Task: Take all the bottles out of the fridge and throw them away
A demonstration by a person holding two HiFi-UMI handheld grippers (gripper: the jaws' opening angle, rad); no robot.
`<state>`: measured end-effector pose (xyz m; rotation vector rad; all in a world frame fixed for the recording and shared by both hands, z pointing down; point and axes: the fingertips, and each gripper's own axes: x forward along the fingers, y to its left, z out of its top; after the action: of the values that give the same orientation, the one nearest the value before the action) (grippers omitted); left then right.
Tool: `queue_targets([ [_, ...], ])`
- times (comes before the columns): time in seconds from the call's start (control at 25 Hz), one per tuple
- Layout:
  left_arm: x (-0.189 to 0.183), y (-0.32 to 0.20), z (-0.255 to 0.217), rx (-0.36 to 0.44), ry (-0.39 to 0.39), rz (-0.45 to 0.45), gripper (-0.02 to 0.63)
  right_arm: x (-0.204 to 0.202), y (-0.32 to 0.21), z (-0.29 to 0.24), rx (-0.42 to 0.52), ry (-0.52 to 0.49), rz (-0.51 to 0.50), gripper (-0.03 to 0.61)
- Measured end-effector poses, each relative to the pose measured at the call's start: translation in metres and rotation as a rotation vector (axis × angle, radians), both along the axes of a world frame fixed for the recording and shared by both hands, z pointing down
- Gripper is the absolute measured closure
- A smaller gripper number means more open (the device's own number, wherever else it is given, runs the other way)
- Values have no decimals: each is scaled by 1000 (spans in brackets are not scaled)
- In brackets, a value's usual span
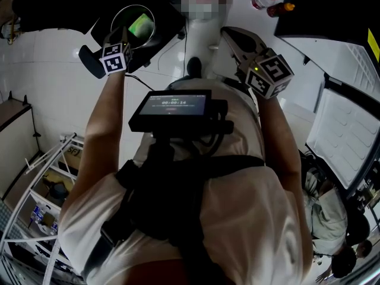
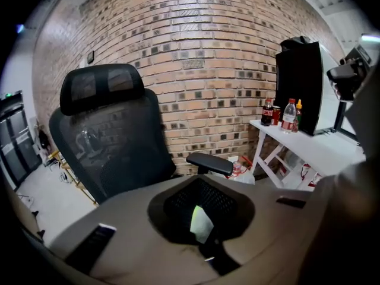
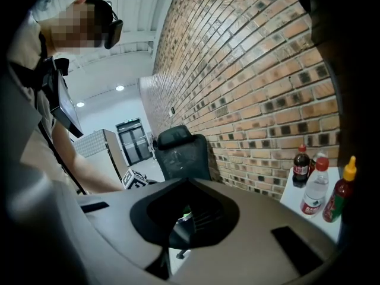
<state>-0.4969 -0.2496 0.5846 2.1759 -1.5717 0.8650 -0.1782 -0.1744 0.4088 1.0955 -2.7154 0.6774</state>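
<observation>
The screen (image 1: 172, 107) on your chest sits nearest. Beyond it your left gripper (image 2: 199, 203) hangs over the bin (image 1: 132, 6), fingers (image 2: 119, 218) clenched on nothing, with a green bottle (image 2: 200, 224) lying inside. Your right gripper (image 3: 187, 212) is clenched and empty too. Three bottles (image 3: 314, 186) stand on the white worktop (image 2: 320, 150). Go there next, spread the fingers wide before reaching, and grip one bottle round its middle.
</observation>
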Motion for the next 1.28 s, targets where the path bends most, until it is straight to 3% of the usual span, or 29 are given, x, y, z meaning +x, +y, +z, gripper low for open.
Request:
queue_targets([
  [0.12,11,-3,-10,22,37,21,614,3,0,-1,8,-3,14,574],
  [0.2,26,-2,-24,50,102,41,614,6,1,-4,14,-6,31,574],
  [0.56,114,3,-85,171,292,243,614,40,9,-13,47,-9,142,574],
  [0.88,219,23,-141,216,404,516,614,83,27,-22,90,-17,274,574],
  [1.04,260,36,-162,229,464,599,614,107,42,-30,117,-10,335,574],
  [1.28,311,53,-174,221,487,675,614,148,60,-33,141,-26,407,574],
])
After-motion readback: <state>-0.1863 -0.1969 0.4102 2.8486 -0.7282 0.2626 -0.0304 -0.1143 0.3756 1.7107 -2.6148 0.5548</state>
